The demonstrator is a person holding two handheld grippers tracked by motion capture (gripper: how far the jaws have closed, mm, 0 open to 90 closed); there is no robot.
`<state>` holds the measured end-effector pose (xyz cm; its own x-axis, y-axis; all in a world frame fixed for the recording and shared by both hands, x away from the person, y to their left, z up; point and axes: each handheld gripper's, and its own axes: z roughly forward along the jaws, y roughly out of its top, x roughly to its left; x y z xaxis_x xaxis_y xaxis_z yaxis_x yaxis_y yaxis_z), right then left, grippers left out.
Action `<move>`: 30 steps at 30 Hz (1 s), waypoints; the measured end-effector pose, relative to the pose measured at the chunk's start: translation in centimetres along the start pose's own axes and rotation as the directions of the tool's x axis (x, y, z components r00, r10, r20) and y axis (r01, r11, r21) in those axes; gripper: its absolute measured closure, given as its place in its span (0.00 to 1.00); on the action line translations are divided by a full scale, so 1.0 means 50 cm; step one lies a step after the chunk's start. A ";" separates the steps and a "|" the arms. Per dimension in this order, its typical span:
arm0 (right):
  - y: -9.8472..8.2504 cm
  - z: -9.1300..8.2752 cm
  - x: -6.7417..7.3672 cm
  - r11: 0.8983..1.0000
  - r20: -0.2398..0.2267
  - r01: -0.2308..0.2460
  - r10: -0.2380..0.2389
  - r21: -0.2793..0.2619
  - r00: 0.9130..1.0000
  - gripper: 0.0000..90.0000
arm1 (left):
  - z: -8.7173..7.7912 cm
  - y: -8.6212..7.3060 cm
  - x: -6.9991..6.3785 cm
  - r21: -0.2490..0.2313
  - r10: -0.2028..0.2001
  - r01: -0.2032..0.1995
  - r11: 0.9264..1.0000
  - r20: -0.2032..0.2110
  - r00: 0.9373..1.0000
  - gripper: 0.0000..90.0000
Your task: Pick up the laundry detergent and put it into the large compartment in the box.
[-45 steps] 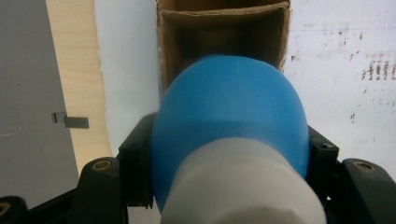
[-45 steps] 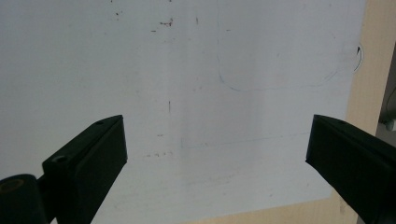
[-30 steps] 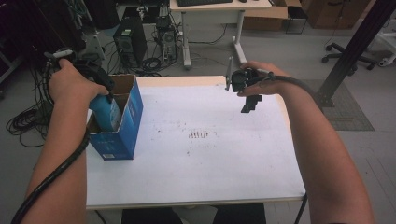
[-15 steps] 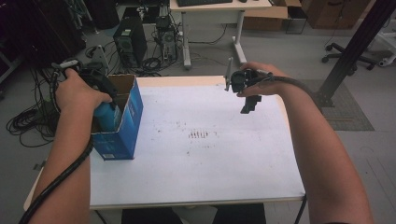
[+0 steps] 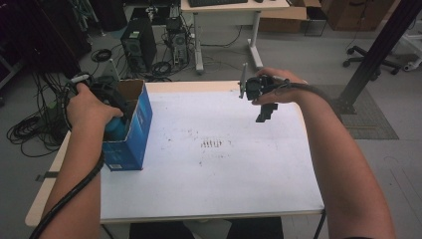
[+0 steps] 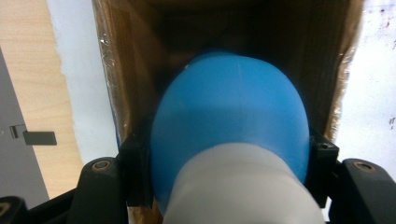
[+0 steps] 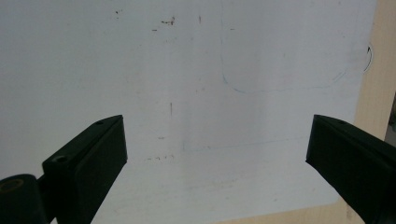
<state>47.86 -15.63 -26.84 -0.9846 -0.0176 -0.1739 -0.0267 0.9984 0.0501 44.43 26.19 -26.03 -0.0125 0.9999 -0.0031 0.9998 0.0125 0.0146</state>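
One blue cardboard box (image 5: 130,130) stands open at the table's (image 5: 224,189) left edge, and one blue-and-white bottle (image 6: 231,140) sits partly inside it, pinched by the left gripper (image 5: 112,107). The box's printing is too small to read. The right gripper (image 7: 217,154) hangs spread and empty above the table.

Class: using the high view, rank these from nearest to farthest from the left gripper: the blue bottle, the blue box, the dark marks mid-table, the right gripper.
1. Blue bottle: clamped in the left gripper.
2. Blue box: around it, table's left edge.
3. Dark marks: table centre.
4. Right gripper: raised, far right.
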 end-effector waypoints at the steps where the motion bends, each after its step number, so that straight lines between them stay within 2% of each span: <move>1: 0.000 0.000 0.000 1.000 0.000 0.001 -0.001 -0.001 1.000 0.05 | 0.003 0.000 0.001 0.002 0.000 0.000 1.000 -0.001 1.000 0.42; 7: 0.001 0.004 -0.001 1.000 -0.002 0.000 0.000 0.000 1.000 0.05 | 0.019 0.000 0.003 0.008 0.011 -0.011 1.000 -0.013 1.000 0.42; 14: 0.001 0.011 0.000 1.000 -0.008 -0.001 0.001 0.001 1.000 0.05 | 0.038 0.002 0.000 0.015 0.018 -0.018 1.000 -0.006 1.000 0.42; 30: -0.003 0.021 -0.001 1.000 -0.015 -0.005 0.005 -0.002 1.000 0.05 | 0.043 0.003 -0.002 -0.013 0.027 -0.027 1.000 -0.011 1.000 0.41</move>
<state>48.10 -15.73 -27.87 -0.9872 -0.0133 -0.1589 -0.0220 0.9983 0.0533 44.63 26.09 -28.18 0.0144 0.9999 0.0084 0.9995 -0.0147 0.0279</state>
